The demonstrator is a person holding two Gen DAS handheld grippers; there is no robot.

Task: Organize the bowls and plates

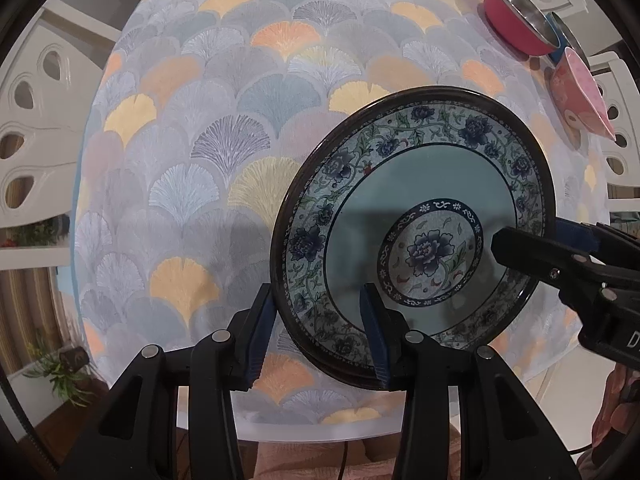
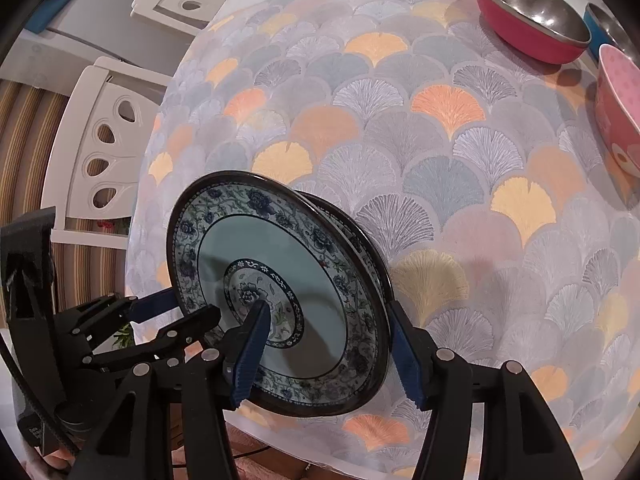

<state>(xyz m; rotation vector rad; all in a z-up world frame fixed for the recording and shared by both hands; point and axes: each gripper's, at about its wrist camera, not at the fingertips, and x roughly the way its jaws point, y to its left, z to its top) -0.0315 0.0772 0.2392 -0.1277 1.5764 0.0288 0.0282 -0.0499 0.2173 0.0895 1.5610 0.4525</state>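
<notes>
Two plates (image 2: 280,292) lie stacked near the front edge of the table (image 2: 440,160), patterned faces up. My left gripper (image 1: 320,332) straddles the near rim, pads either side; whether they pinch it, I cannot tell. My right gripper (image 2: 328,356) straddles the opposite rim, pads apart and clear. Beyond the plates, at the table's far corner: red bowl (image 2: 532,20), pink bowl (image 2: 620,108). Step in hand, by my judgement: settling the stack. Next, free both rims and fetch the bowls.
</notes>
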